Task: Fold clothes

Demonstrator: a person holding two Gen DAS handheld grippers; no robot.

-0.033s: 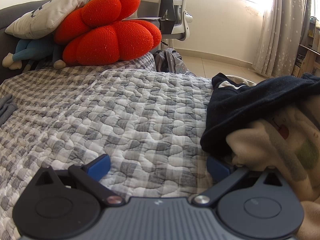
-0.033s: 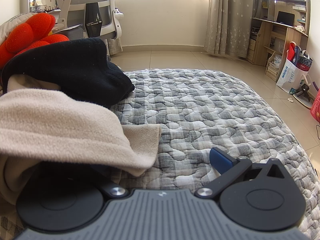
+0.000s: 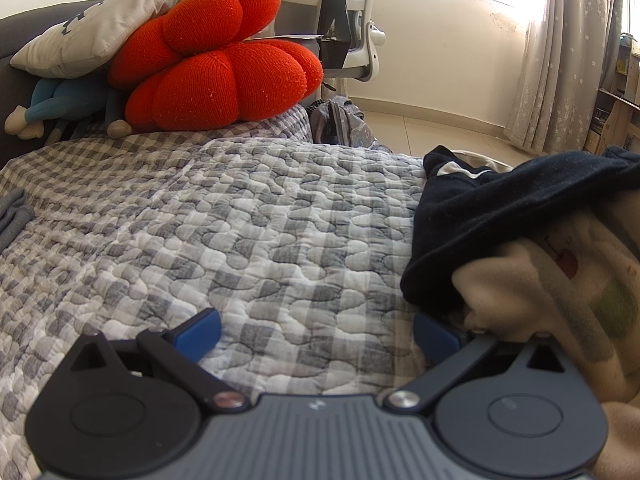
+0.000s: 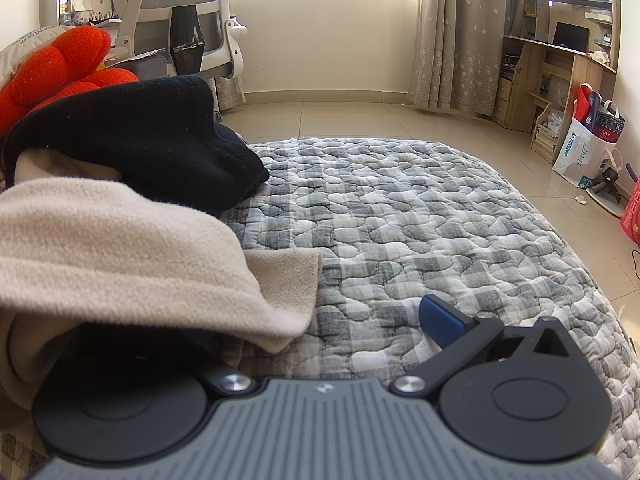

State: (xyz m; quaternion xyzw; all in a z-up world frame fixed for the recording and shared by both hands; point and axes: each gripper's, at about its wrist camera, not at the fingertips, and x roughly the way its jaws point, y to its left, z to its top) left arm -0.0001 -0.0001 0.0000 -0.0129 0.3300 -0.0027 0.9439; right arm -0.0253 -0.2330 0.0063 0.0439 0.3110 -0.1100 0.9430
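Observation:
A pile of clothes lies on the grey checked quilt [image 3: 248, 232]: a black garment [image 3: 500, 216] on top of a cream fleece garment [image 3: 568, 288]. In the right wrist view the black garment [image 4: 152, 140] lies behind the cream fleece [image 4: 112, 240]. My left gripper [image 3: 316, 330] is open, low over the quilt, with its right finger against the pile's edge. My right gripper [image 4: 320, 320] is open; the cream fleece drapes over its left finger and hides it, and the right finger [image 4: 444, 316] is bare.
A red knitted flower cushion [image 3: 216, 72], a grey pillow [image 3: 112, 28] and a blue soft toy [image 3: 60, 100] lie at the bed's head. An office chair [image 4: 180, 20] stands beyond the bed. A wooden desk [image 4: 560, 60] and bags [image 4: 588, 140] stand at the right.

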